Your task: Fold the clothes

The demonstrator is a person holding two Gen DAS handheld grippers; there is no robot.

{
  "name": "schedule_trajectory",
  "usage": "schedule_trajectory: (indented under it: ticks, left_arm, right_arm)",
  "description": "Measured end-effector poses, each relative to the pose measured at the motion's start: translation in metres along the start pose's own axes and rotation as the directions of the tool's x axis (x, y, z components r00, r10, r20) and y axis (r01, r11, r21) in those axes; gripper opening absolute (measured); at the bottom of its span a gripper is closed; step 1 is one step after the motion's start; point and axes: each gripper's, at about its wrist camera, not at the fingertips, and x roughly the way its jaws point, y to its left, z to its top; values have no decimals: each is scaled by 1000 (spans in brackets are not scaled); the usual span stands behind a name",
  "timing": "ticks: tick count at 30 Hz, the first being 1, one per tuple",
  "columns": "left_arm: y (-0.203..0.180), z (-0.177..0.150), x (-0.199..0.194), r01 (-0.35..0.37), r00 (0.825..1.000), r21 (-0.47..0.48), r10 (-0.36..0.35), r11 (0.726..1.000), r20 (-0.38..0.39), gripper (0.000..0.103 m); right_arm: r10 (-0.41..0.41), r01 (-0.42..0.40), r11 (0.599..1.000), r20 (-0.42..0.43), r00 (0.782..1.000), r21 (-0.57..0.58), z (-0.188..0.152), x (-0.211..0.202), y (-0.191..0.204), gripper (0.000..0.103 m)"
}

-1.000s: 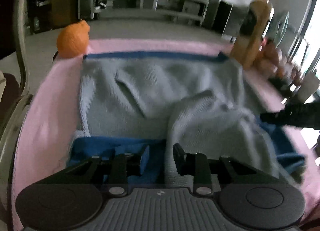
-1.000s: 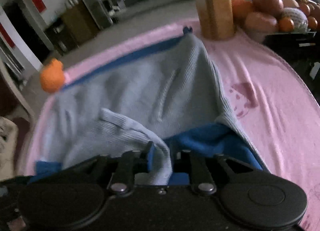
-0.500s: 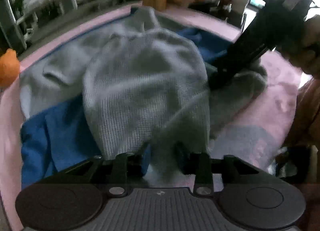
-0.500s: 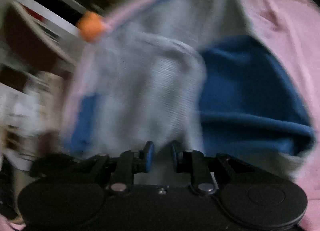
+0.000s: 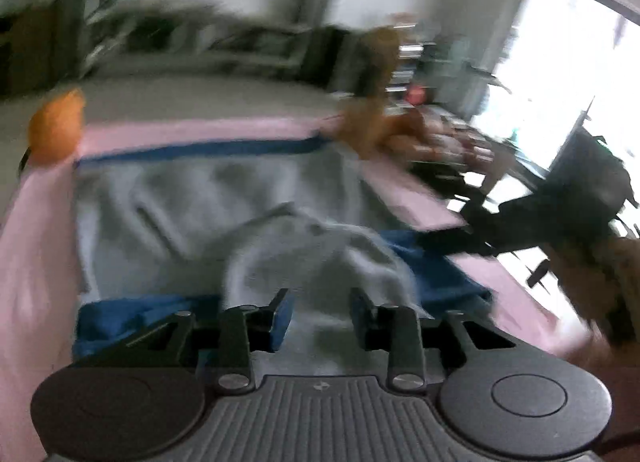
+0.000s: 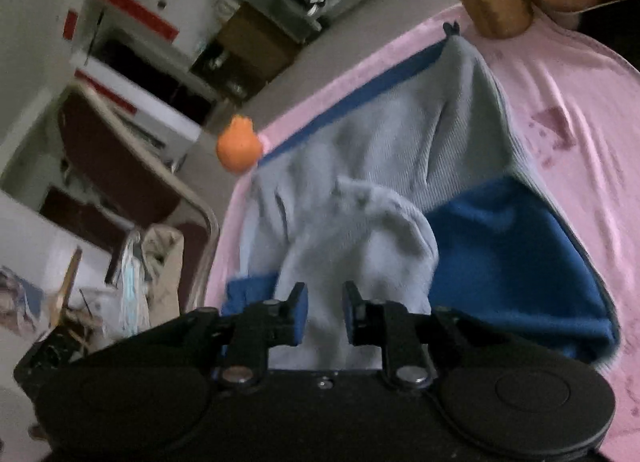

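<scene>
A grey knitted garment with a blue lining (image 6: 380,165) lies spread on a bench covered by a pink cloth (image 6: 568,109). A raised grey fold of it runs between the fingers of the right tongs (image 6: 324,314), whose jaws are opening; whether the pads press it cannot be told. The left tongs (image 5: 318,316) are closing with grey fabric between the fingers, in a blurred view. An orange toy (image 6: 239,149) sits at the far edge.
</scene>
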Motion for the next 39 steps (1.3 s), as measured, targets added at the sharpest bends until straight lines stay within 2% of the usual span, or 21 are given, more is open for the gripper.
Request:
schedule_trajectory:
  ticks: [2,4,8,9,11,13,18,20,22,24,25,27,29,32,33,36,37,39]
  left_arm:
    - [11,0,27,-82,995,-36,79,996,-62,22]
    - [21,-5,46,-118,984,-87,105,989,-142,22]
    - [24,-10,55,-176,972,-70,162,982,-172,29]
    - [25,-10,52,-181,972,-74,167,981,-168,29]
    - [24,-9,48,-219,966,-76,205,973,-158,29]
    - [20,-8,40,-269,957,-63,259,961,-133,36]
    - [13,-4,-1,-265,964,-87,266,960,-8,47]
    - [11,0,-14,-271,961,-93,275,958,37,49]
    - [10,5,-27,-296,950,-106,304,949,71,49]
    - [12,15,-45,-265,953,-132,280,955,111,53]
    - [16,22,-53,-241,956,-149,260,959,132,61]
    - [28,39,-64,-215,956,-178,244,960,161,71]
    - [46,61,-66,-239,948,-201,273,950,161,72]
    - [82,95,-48,-304,933,-241,339,922,120,72]
    - [96,105,-38,-317,931,-266,352,911,96,71]
    - [145,127,5,-348,927,-352,374,869,8,70]
    - [159,130,21,-367,921,-365,389,856,-16,70]
    - [184,134,51,-390,914,-387,401,836,-54,70]
  right_arm:
    - [-44,43,999,9,999,7,5,17,0,18]
    - [-119,119,993,17,993,-2,7,39,-2,18]
    - [-239,239,971,-11,971,23,6,63,-19,17]
    - [-270,270,962,-20,963,32,5,67,-22,11]
    - [-307,308,951,-28,951,43,4,70,-26,10]
    - [-297,297,954,-7,955,34,0,61,-21,11]
    - [-198,197,980,48,979,14,-13,29,-3,13]
    - [-171,172,985,78,982,-14,-15,18,5,13]
    - [-134,137,990,105,985,-27,-15,6,13,13]
    - [-82,85,996,129,988,-16,-12,-8,19,13]
    - [-58,61,998,146,988,-17,-10,-16,24,14]
    - [-30,38,998,187,982,-43,2,-30,37,16]
    - [-21,38,997,232,972,-70,18,-44,51,20]
    - [-54,87,991,289,956,-103,55,-50,68,23]
    - [-72,106,989,304,950,-100,69,-48,71,24]
    - [-142,176,982,339,930,-69,113,-25,68,37]
    - [-177,214,974,351,919,-70,126,-15,65,41]
    - [-269,318,945,368,890,-80,148,11,53,42]
